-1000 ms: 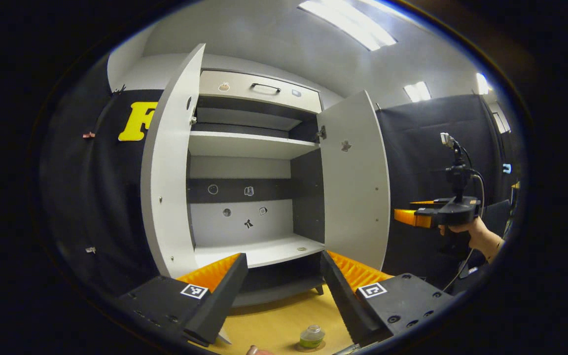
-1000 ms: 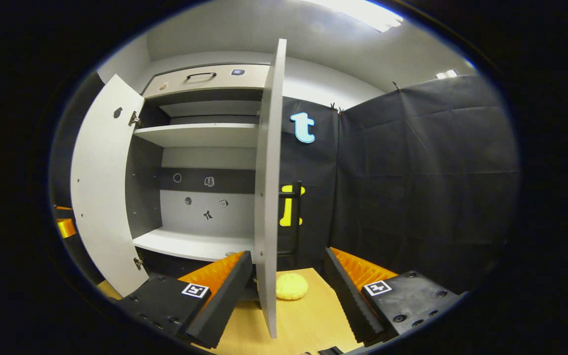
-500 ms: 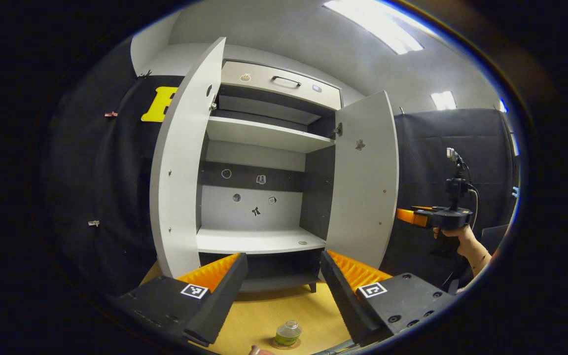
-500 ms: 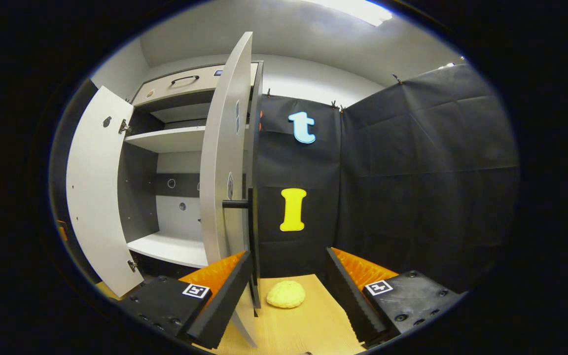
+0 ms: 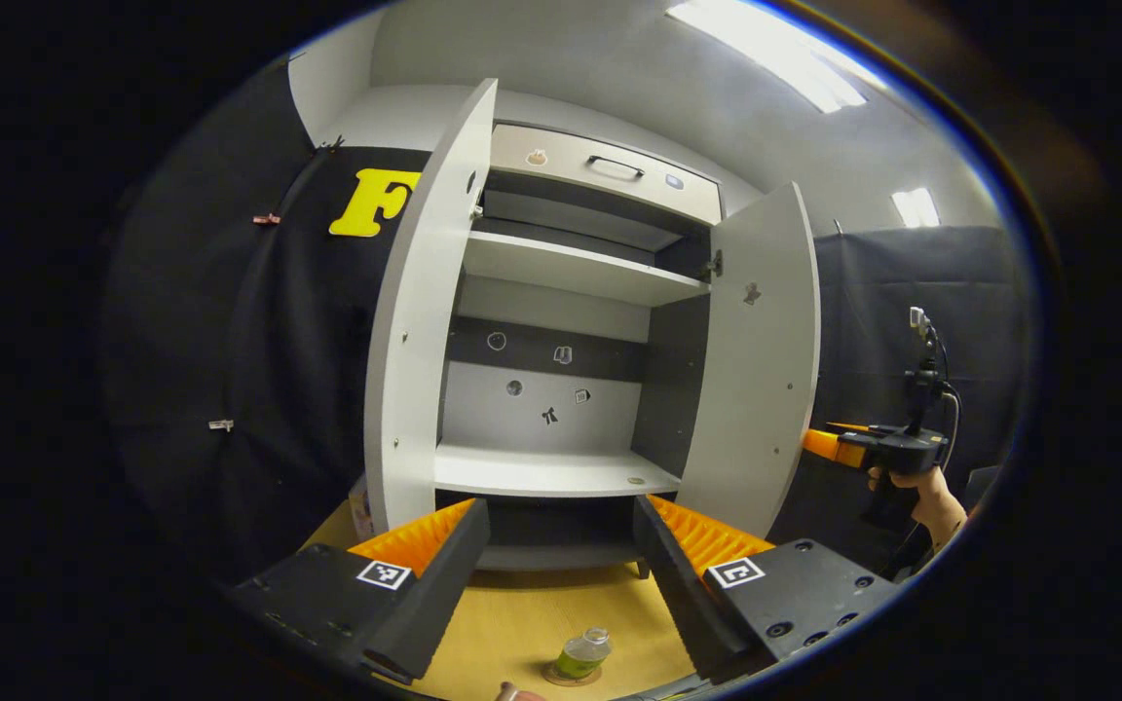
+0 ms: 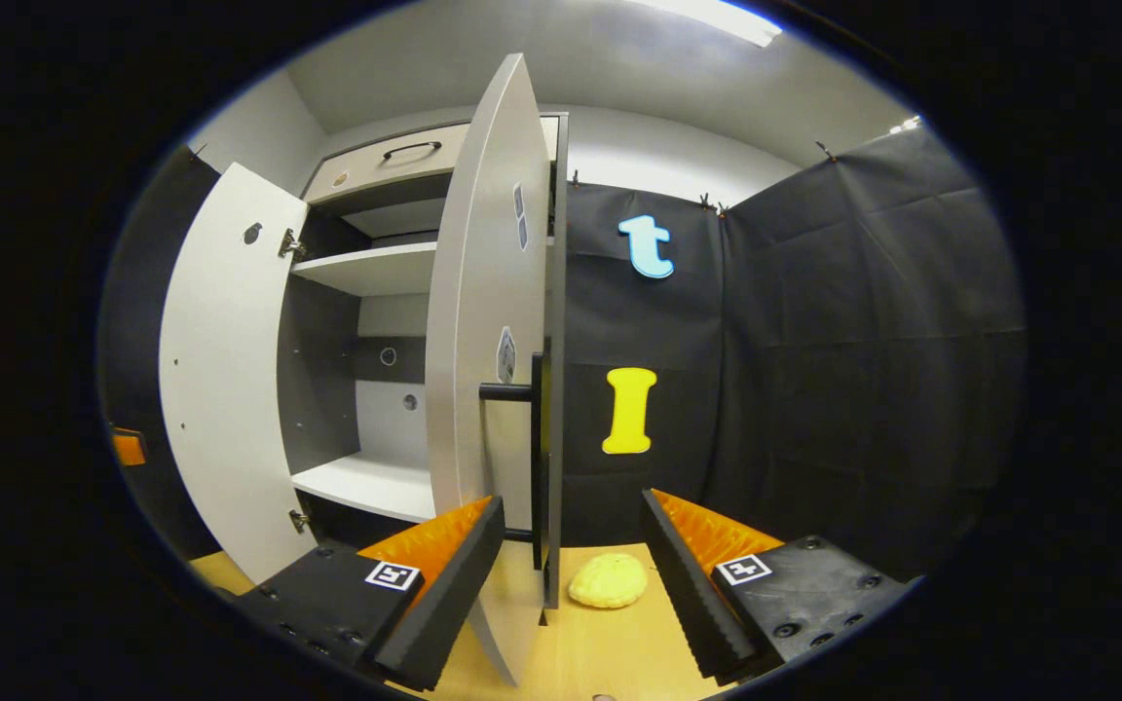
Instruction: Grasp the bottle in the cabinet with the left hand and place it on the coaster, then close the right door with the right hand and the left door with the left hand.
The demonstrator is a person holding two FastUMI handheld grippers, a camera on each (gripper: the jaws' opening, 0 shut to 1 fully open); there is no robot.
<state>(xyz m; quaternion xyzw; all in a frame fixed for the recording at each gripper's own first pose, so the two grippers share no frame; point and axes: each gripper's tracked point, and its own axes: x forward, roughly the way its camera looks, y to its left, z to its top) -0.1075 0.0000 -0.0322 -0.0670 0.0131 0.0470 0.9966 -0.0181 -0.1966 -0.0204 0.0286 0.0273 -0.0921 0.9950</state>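
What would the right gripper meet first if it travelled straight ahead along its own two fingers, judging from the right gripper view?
Probably the booth's black cloth wall. The right gripper, jaws open, points just right of the right door and its handle, above the yellow object on the table. Depth is uncertain.

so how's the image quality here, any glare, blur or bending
Left gripper view: sharp, ceiling lights blown out to white, fisheye bows the left door; the bottle at the bottom edge is small but legible. Right gripper view: also sharp, the right door curves strongly, glare from a ceiling light at the top, the booth's cloth wall dark with little detail.
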